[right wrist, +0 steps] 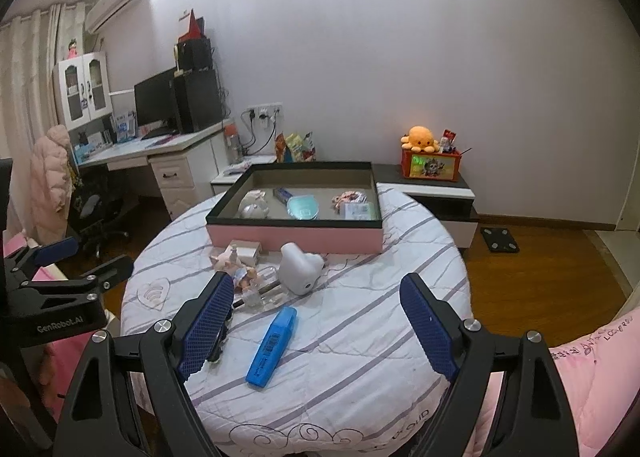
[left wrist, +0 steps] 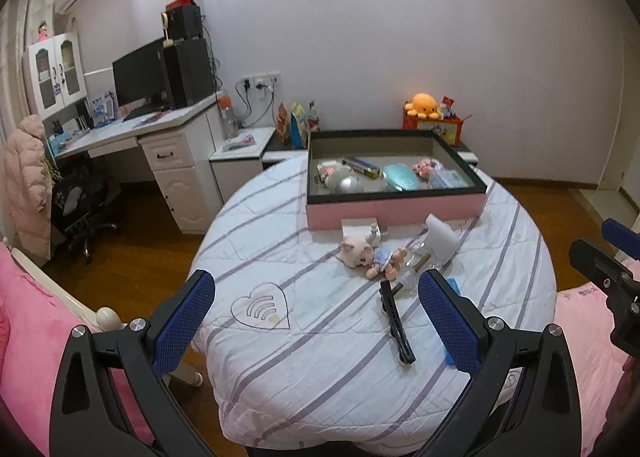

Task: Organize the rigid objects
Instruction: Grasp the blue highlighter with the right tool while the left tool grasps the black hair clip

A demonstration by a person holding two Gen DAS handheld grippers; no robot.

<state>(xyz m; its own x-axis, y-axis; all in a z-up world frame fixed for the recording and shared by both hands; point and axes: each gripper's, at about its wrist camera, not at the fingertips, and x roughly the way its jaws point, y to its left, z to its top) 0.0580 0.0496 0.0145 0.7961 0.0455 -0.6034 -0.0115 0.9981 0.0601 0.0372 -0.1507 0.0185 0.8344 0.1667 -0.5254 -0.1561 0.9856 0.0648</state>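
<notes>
Both jaws wide, empty: right gripper [right wrist: 316,321] above blue highlighter [right wrist: 272,347] at frame centre, left gripper [left wrist: 316,321] near black clip [left wrist: 396,323]; risk of nudging clear bottle [right wrist: 262,295] or snagging quilt [right wrist: 360,357], tray [right wrist: 296,237] beyond.

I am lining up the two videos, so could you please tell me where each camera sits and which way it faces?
Left wrist: sits on the left gripper, facing down the round table toward the pink box; its open fingers and the right gripper's edge show.
Right wrist: sits on the right gripper, same heading, above the blue marker; its open fingers and the left gripper show.
Shared: table, box, white holder.
</notes>
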